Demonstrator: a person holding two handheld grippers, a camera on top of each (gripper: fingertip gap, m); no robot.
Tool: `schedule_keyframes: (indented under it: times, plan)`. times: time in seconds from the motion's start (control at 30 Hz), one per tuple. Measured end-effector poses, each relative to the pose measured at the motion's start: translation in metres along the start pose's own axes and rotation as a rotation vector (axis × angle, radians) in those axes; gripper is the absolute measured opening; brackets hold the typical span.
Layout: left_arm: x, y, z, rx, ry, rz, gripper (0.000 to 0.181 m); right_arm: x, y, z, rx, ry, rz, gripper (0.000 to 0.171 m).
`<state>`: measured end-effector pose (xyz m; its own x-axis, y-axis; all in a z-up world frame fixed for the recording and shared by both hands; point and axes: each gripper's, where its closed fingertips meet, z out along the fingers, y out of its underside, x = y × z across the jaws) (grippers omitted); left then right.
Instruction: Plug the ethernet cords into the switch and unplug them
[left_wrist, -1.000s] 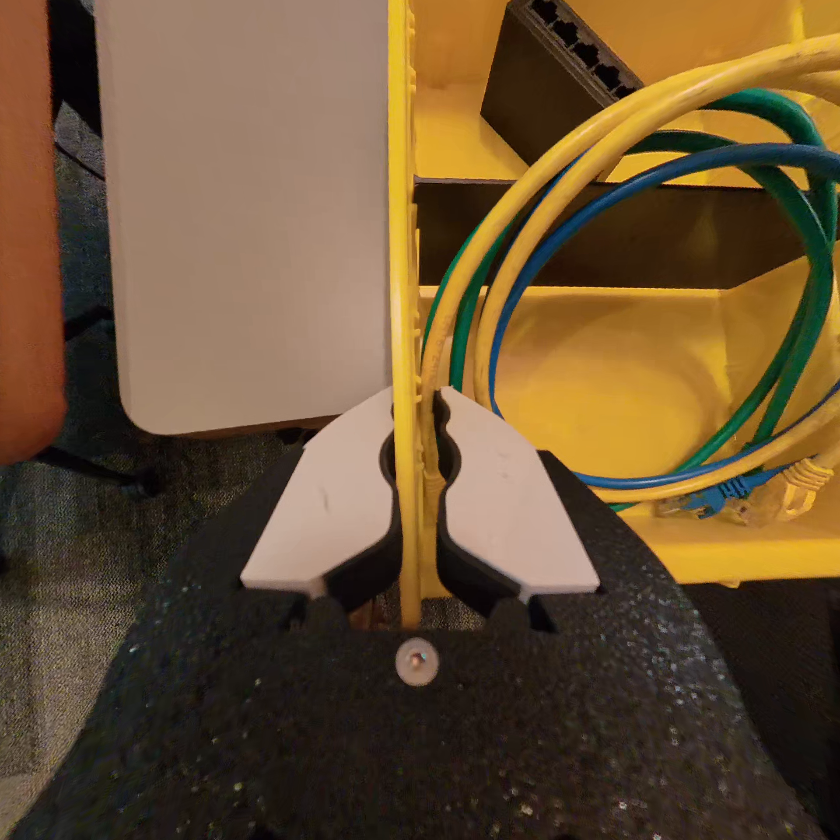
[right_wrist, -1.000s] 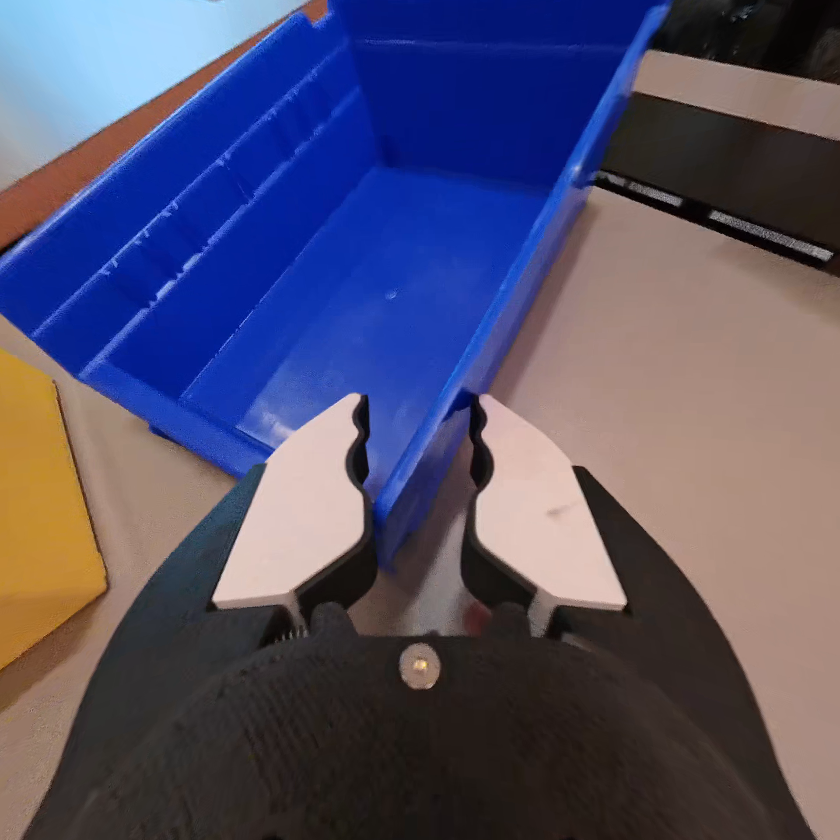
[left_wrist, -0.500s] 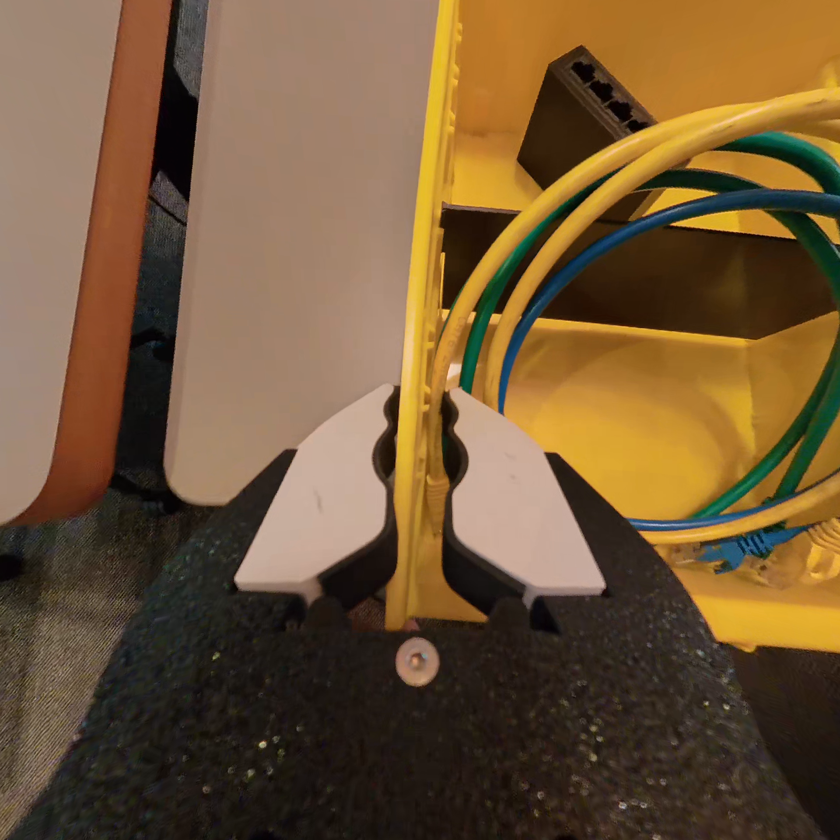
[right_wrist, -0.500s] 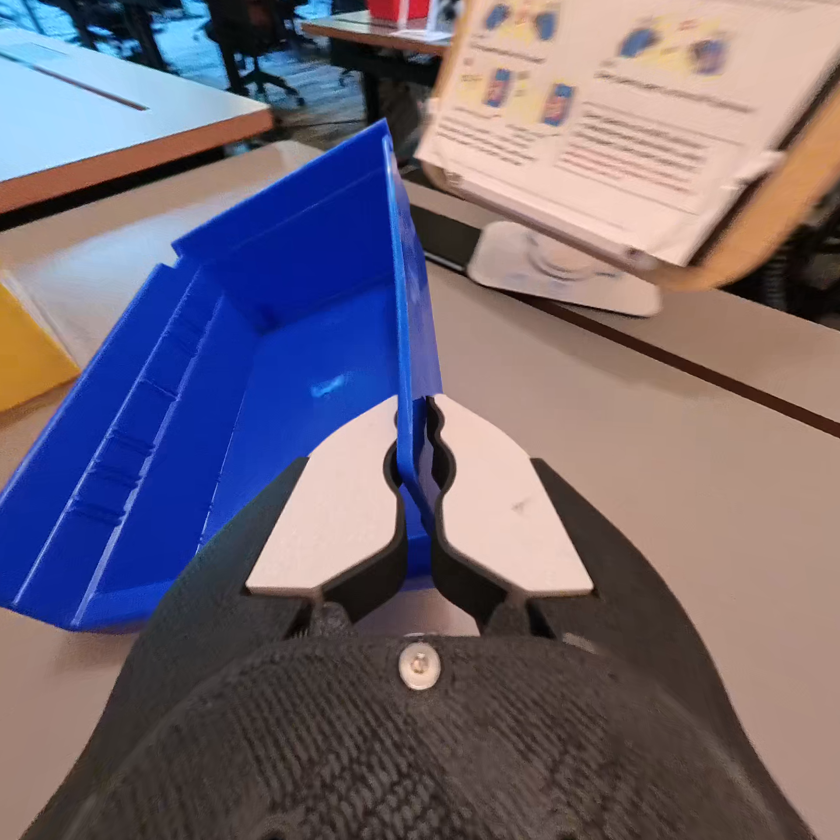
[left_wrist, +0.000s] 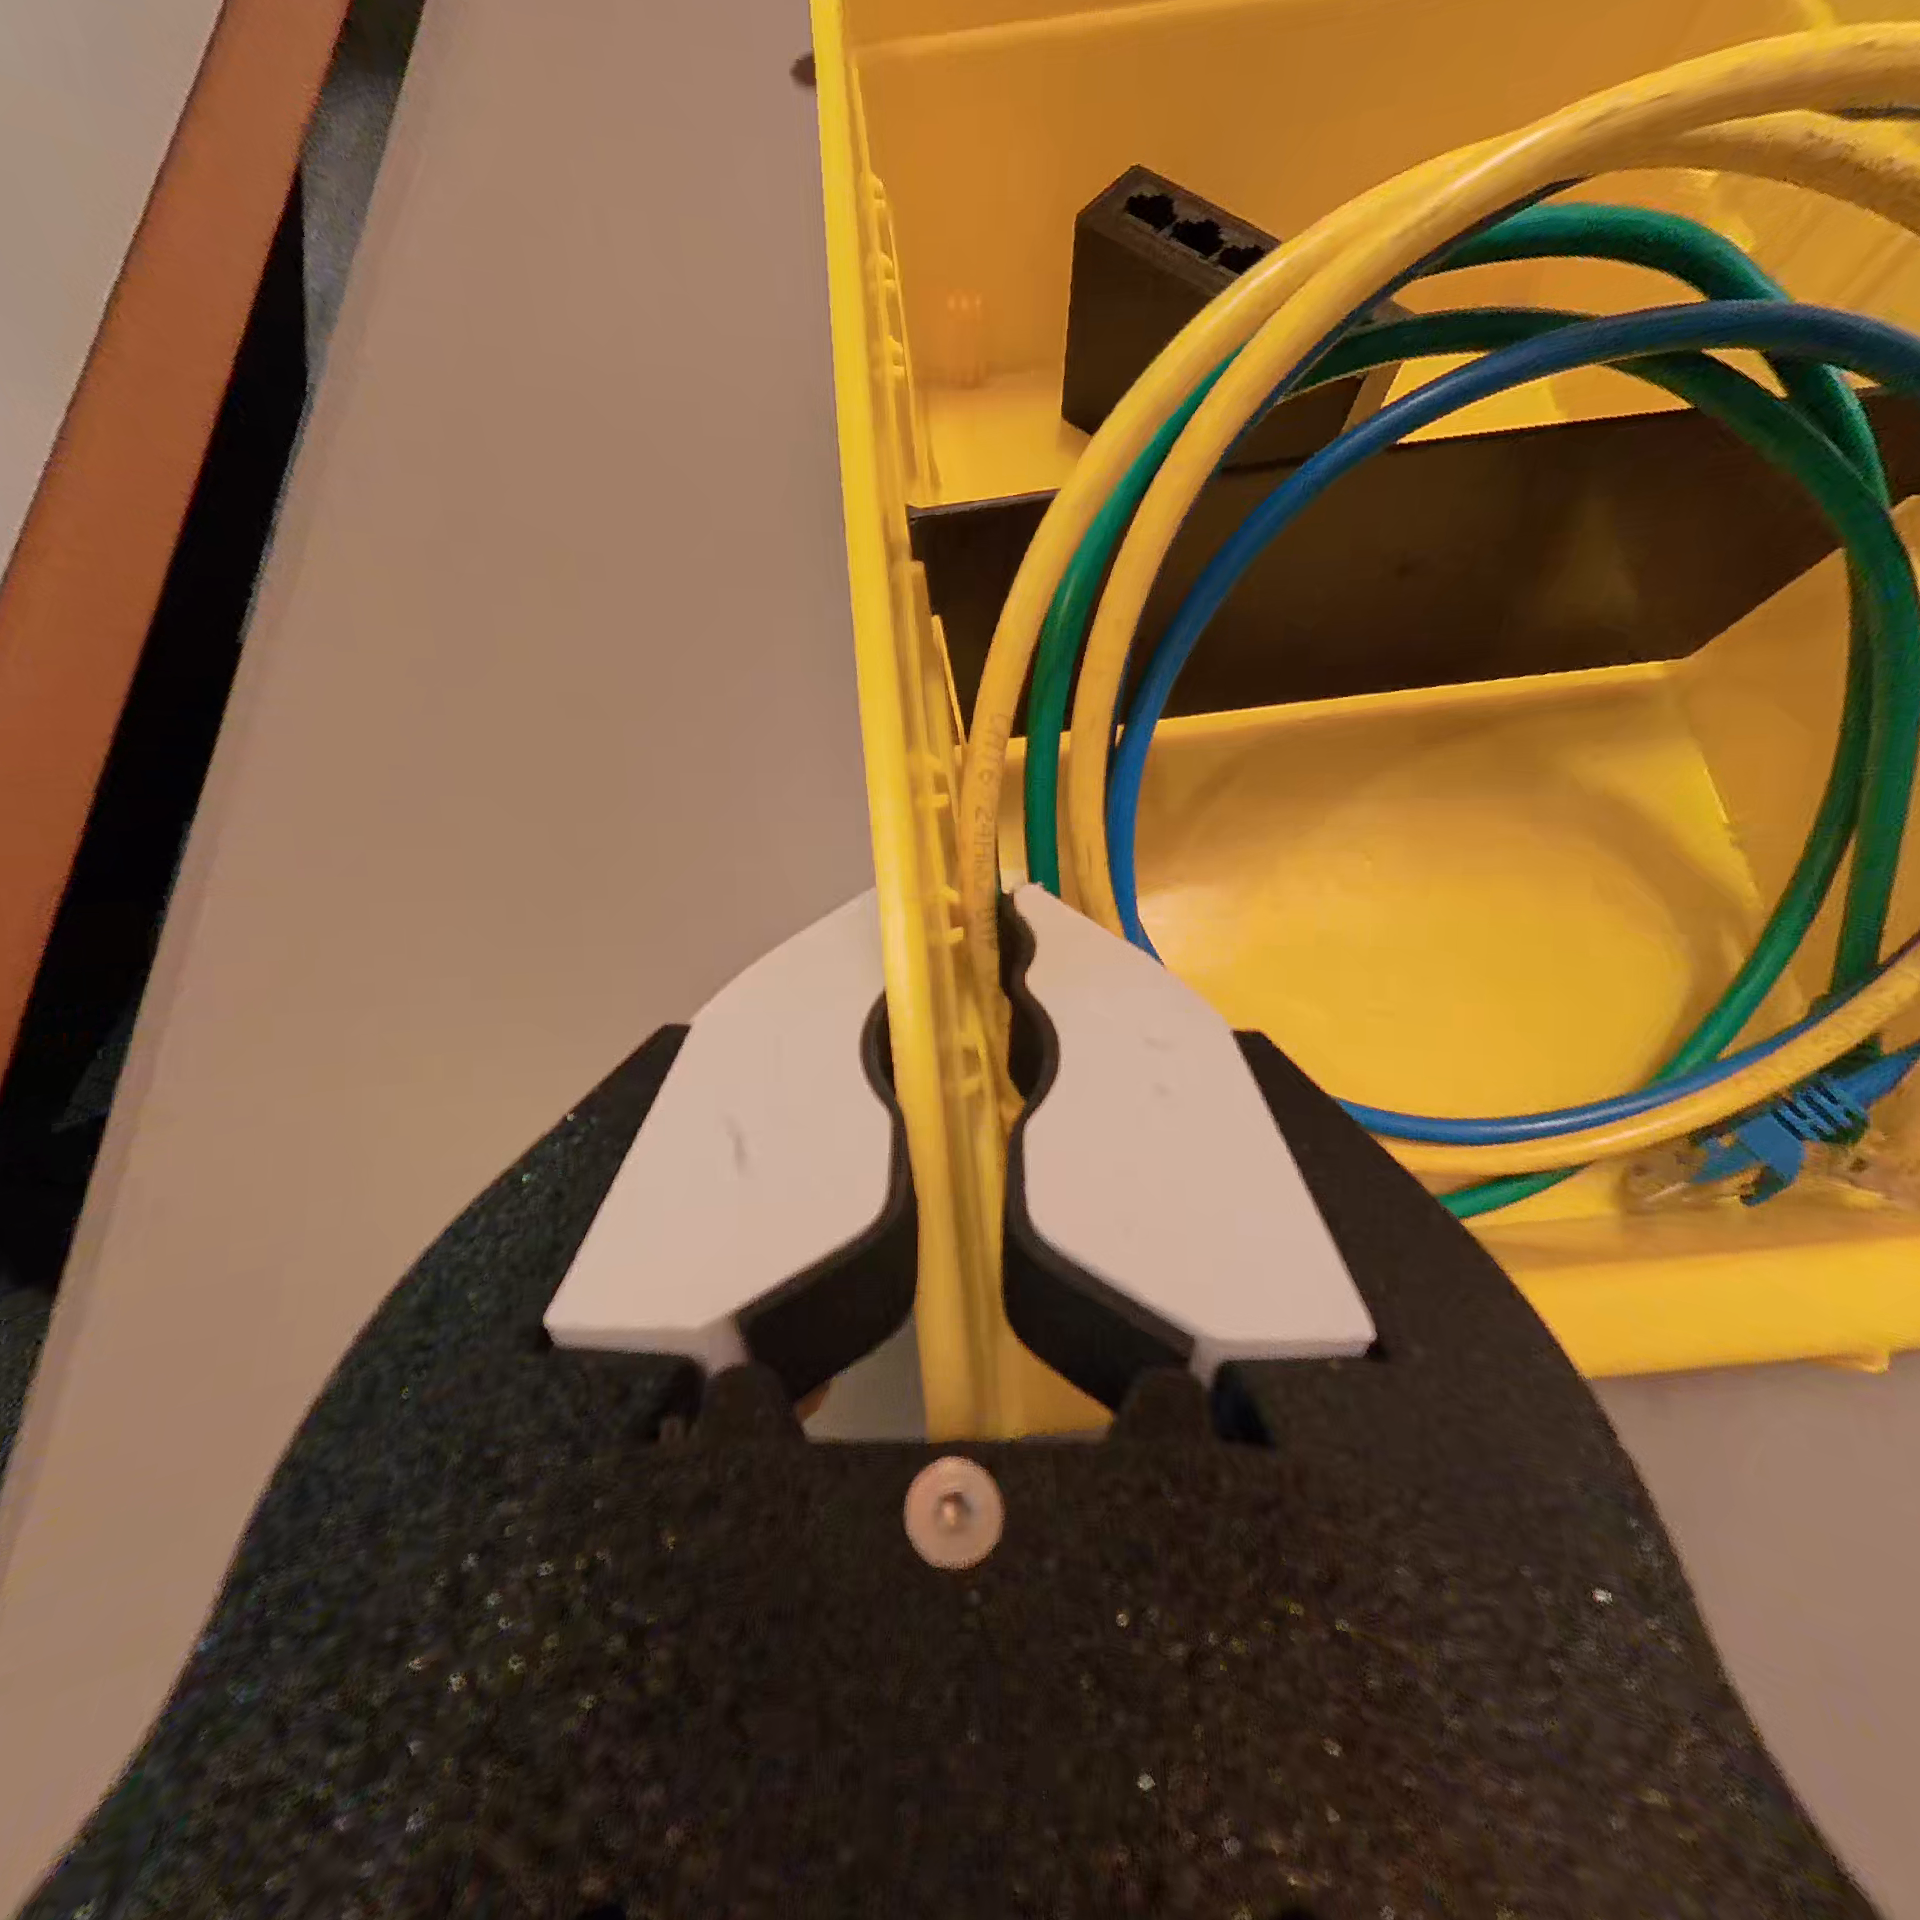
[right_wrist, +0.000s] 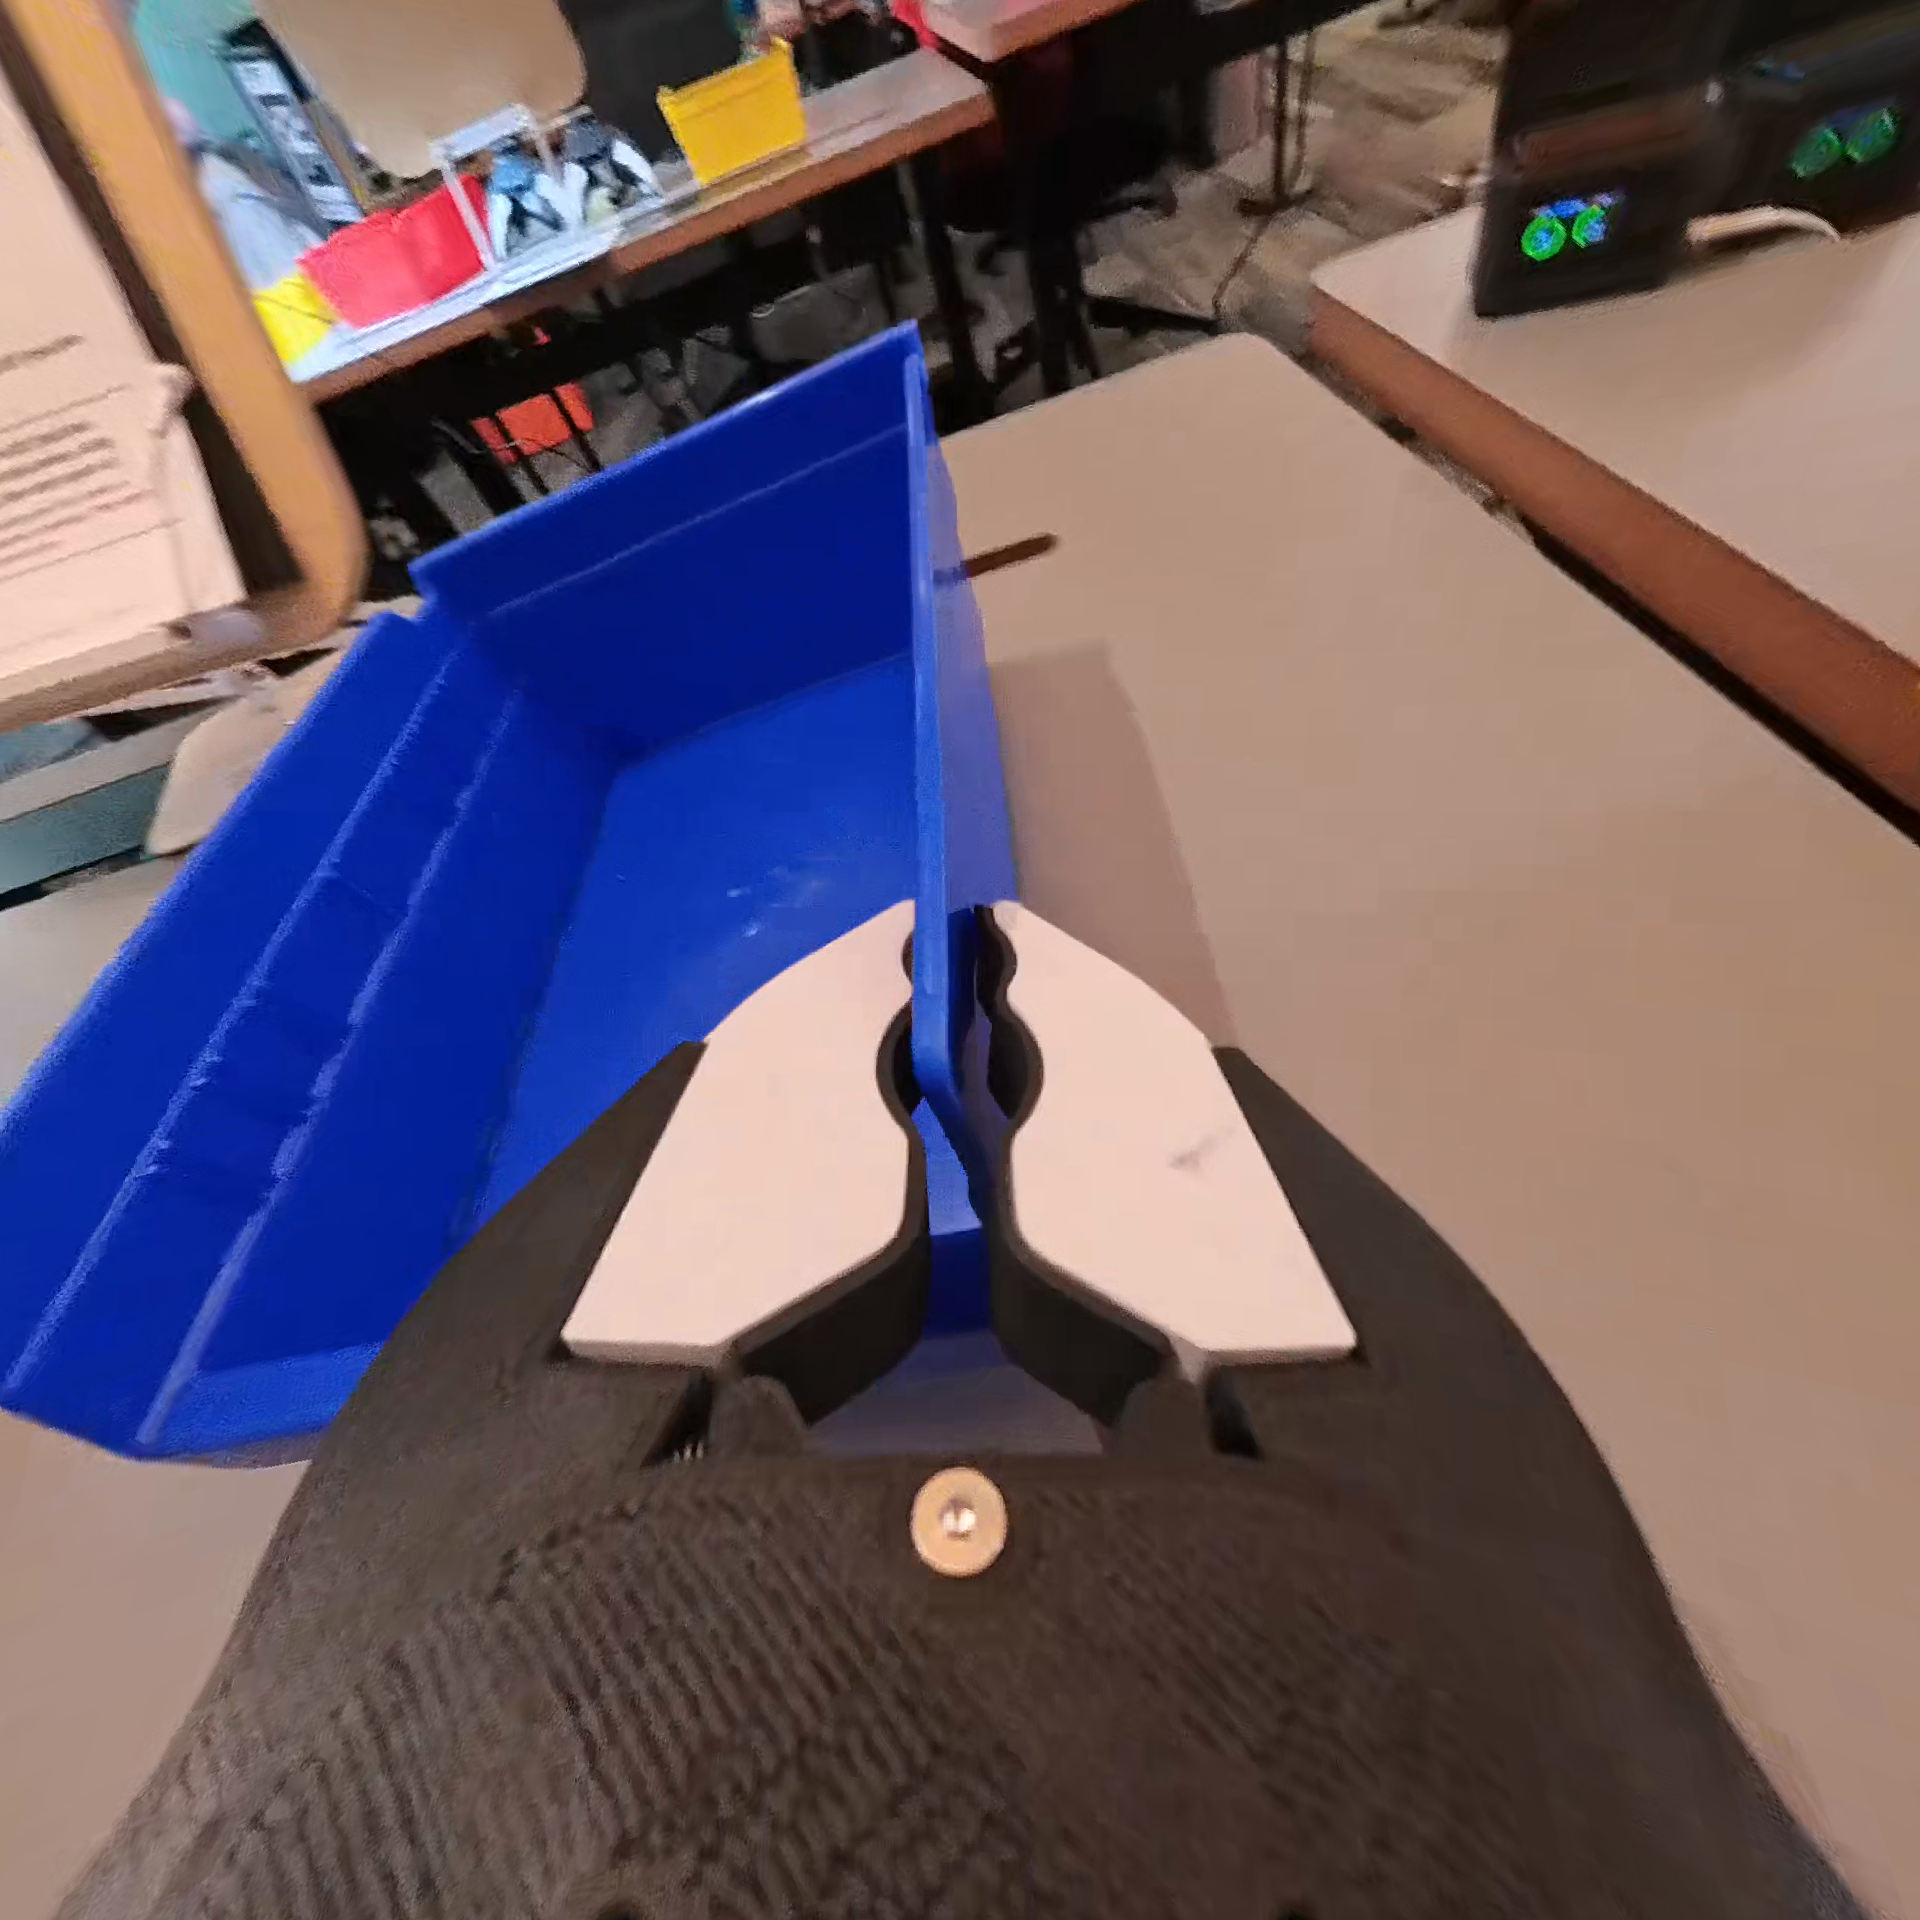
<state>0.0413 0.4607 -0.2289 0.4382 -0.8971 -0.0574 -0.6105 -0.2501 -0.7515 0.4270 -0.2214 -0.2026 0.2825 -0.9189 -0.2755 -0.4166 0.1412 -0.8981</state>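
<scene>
With the yellow bin (left_wrist: 1351, 1340) wall (and a yellow cord (left_wrist: 982, 810)) clamped by the left gripper (left_wrist: 951, 935) and the blue bin (right_wrist: 582, 831) wall by the right gripper (right_wrist: 951, 925), both should be set down level.

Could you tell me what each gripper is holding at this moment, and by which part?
The left gripper is shut on the yellow bin's left side wall, pinching a yellow ethernet cord against it. The right gripper is shut on the blue bin's right side wall.

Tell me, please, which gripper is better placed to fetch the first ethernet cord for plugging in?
Left, probably. The left gripper is shut on the yellow bin wall, right beside the coiled cords and switch. The right gripper clamps the blue bin, with no cords in view.
</scene>
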Motion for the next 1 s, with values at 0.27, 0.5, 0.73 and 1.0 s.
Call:
schedule_keyframes:
  times: [0.27, 0.5, 0.73, 1.0]
  plan:
    - [0.033, -0.052, 0.057, 0.021, 0.034, -0.04, 0.011, 0.009, -0.001, 0.016, 0.051, -0.033, 0.061, 0.005]
    - [0.035, -0.062, 0.065, 0.04, 0.033, -0.008, 0.014, -0.001, 0.004, 0.021, 0.058, -0.136, 0.095, 0.033]
    - [0.027, -0.072, 0.052, 0.036, -0.122, 0.231, 0.03, -0.005, -0.039, -0.019, 0.171, -0.06, -0.089, 0.074]
    - [0.077, -0.174, 0.0, 0.104, 0.189, 0.059, 0.062, -0.058, -0.052, -0.04, 0.215, -0.169, -0.224, 0.082]
